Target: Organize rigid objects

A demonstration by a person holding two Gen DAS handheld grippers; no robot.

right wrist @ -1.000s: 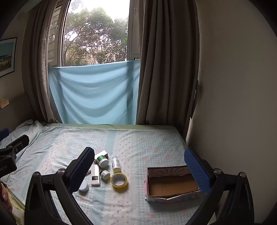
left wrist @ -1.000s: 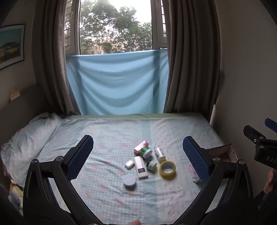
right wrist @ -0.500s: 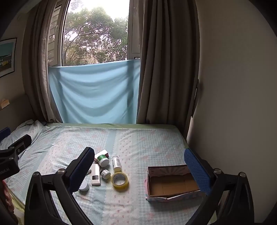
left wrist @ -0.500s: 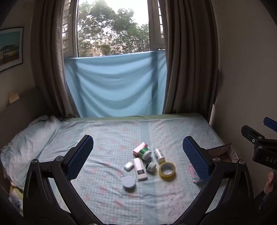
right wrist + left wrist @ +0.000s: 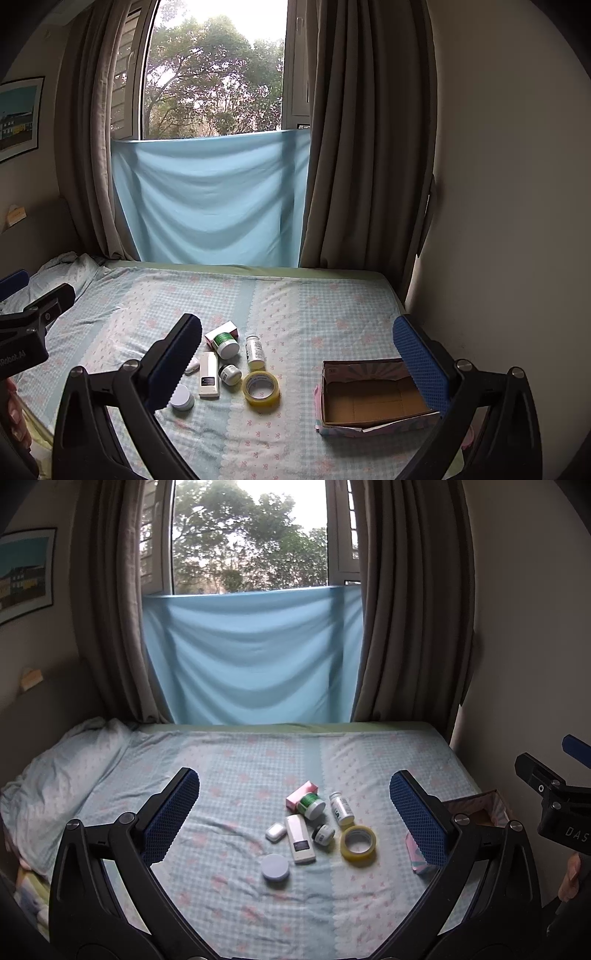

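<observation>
Several small items lie clustered on the bed: a yellow tape roll (image 5: 358, 845) (image 5: 260, 386), a white remote-like device (image 5: 301, 838) (image 5: 208, 374), a green-lidded jar (image 5: 312, 806) (image 5: 225, 344) against a pink box (image 5: 301, 795), a white bottle (image 5: 341, 808) (image 5: 255, 349), a small dark-labelled jar (image 5: 323, 835) (image 5: 229, 374), a white earbud case (image 5: 276, 832) and a round pale lid (image 5: 275, 866) (image 5: 182, 398). An open cardboard box (image 5: 373, 400) sits right of them. My left gripper (image 5: 295, 812) and right gripper (image 5: 295, 354) are both open, empty, held above the bed's near edge.
The bed (image 5: 240, 768) has a checked sheet, with a rumpled pillow (image 5: 62, 768) at the left. A wall (image 5: 498, 221) runs along the right side. Curtains and a blue cloth (image 5: 251, 657) hang at the window behind. The other gripper shows at each view's edge.
Both views have shifted slightly; the items sit a little lower and closer in the left wrist view. Nothing on the bed moved. Both grippers stay open.
</observation>
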